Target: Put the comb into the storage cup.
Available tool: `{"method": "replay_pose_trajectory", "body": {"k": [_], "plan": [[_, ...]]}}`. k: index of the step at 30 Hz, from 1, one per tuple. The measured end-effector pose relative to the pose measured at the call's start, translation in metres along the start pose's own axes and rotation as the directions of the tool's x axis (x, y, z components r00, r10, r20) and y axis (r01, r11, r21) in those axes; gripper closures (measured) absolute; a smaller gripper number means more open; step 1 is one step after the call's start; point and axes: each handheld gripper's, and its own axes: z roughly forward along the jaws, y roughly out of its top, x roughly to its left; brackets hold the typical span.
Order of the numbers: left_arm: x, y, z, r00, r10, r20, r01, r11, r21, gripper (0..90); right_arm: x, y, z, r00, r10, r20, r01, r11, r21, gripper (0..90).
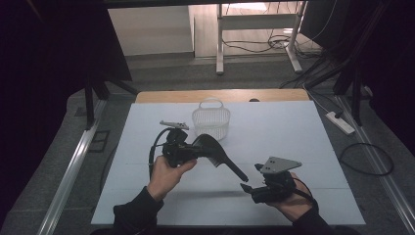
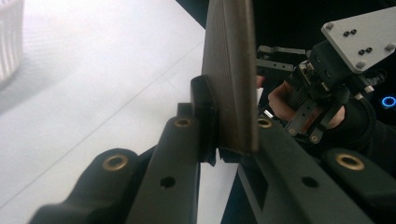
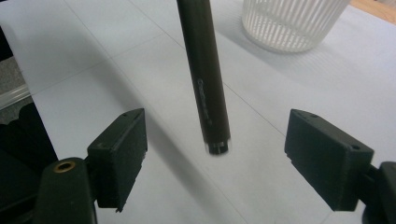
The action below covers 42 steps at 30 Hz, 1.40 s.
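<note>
A black hairbrush hangs above the white table. My left gripper is shut on its broad head, and its handle slants down to the right. In the left gripper view the ribbed head stands edge-on, pinched where the left gripper closes. My right gripper sits low at the front right, just past the handle's tip. In the right gripper view the round handle points down into the wide gap of the right gripper, which is open and touches nothing.
A white slatted basket with a loop handle stands at the back middle of the table, behind the brush; its wall also shows beyond the handle. Beyond the far table edge lie floor, cables and a desk frame.
</note>
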Motion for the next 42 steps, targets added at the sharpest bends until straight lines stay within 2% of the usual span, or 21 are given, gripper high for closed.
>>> {"method": "replay_pose_trajectory", "body": {"k": [4,10,15,23,29,42], "plan": [[0.001,0.002,-0.003,0.9993,0.017,-0.033,-0.017,0.9998,-0.005,87.3,-0.005,-0.003,-0.005,0.9998,0.021,0.003,-0.021,1.000,-0.003,19.2],[0.004,0.004,-0.008,0.9979,0.020,-0.061,-0.021,0.9997,-0.012,87.3,-0.011,-0.007,-0.012,0.9989,0.047,0.009,-0.047,0.999,0.000,16.7],[0.008,0.008,-0.014,0.9970,0.016,-0.076,-0.018,0.9996,-0.023,87.2,-0.014,-0.012,-0.016,0.9985,0.053,0.013,-0.054,0.998,0.026,12.7],[0.012,0.014,-0.024,0.9952,0.005,-0.098,-0.009,0.9991,-0.041,87.2,-0.017,-0.018,-0.024,0.9979,0.057,0.030,-0.058,0.998,0.027,8.1],[0.017,0.019,-0.031,0.9928,0.004,-0.120,-0.009,0.9988,-0.048,87.3,-0.019,-0.025,-0.031,0.9961,0.062,0.063,-0.065,0.997,0.049,4.9],[0.019,0.036,-0.047,0.9895,0.001,-0.145,-0.012,0.9975,-0.070,87.3,-0.027,-0.044,-0.047,0.9891,0.104,0.104,-0.110,0.992,0.054,1.8]]}}
